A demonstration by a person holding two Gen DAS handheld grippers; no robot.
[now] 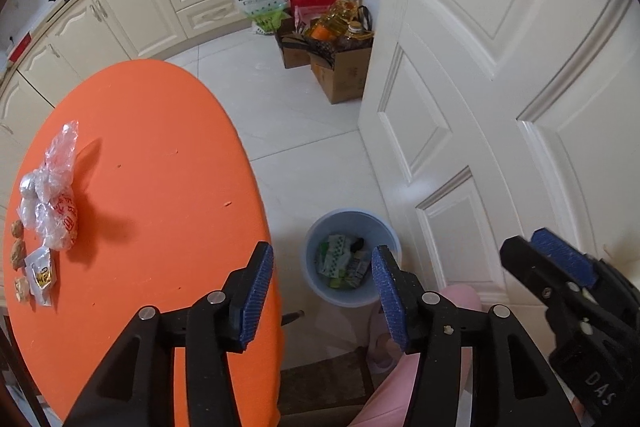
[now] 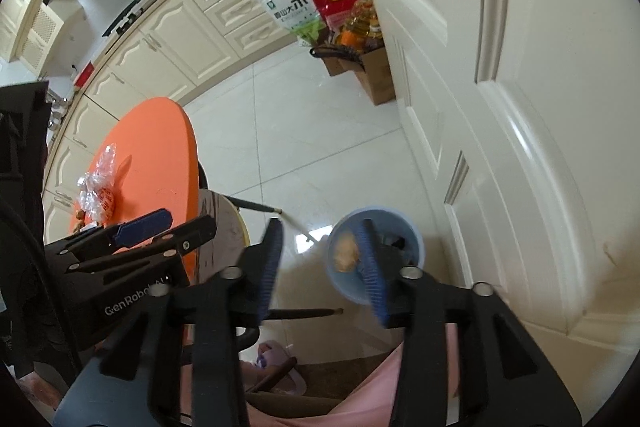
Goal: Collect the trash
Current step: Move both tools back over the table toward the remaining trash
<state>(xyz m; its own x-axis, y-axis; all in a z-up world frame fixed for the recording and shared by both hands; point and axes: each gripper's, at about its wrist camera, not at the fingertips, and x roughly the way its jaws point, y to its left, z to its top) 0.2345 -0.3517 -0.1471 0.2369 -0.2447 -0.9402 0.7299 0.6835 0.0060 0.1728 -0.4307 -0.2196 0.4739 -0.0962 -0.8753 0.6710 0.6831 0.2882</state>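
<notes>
- Your left gripper (image 1: pixel 322 293) points down over the floor, with its blue pads apart and nothing between them.
- Your right gripper (image 2: pixel 320 269) also points down, its pads part-way apart — nothing is squeezed between them.
- The blue bin (image 1: pixel 352 263) stands on the white floor beside the door (image 1: pixel 500 67), just past the edge of the orange table (image 1: pixel 152 187).
- In the left view you can see wrappers in the bin (image 1: pixel 340 261), green and white, but one pad covers the bin's right side.
- In the right view a tan, blurry lump (image 2: pixel 346 251) shows inside the bin's ring; it may be a bit of trash, but the blur is too strong to be sure. You cannot tell if it lies on the pile or is in the air.
- More trash sits on the far left of the table: a crinkly clear bag (image 1: pixel 58 187) with red print, some brown lumps (image 1: pixel 18 239) and a small white packet (image 1: pixel 42 275). The picture edge cuts off what is left of them.
- Pink cloth (image 1: pixel 404 379) on your lap is mostly hidden behind the gripper arms.
- Boxes and bottles (image 1: pixel 340 39) stand far off by the cupboards.
</notes>
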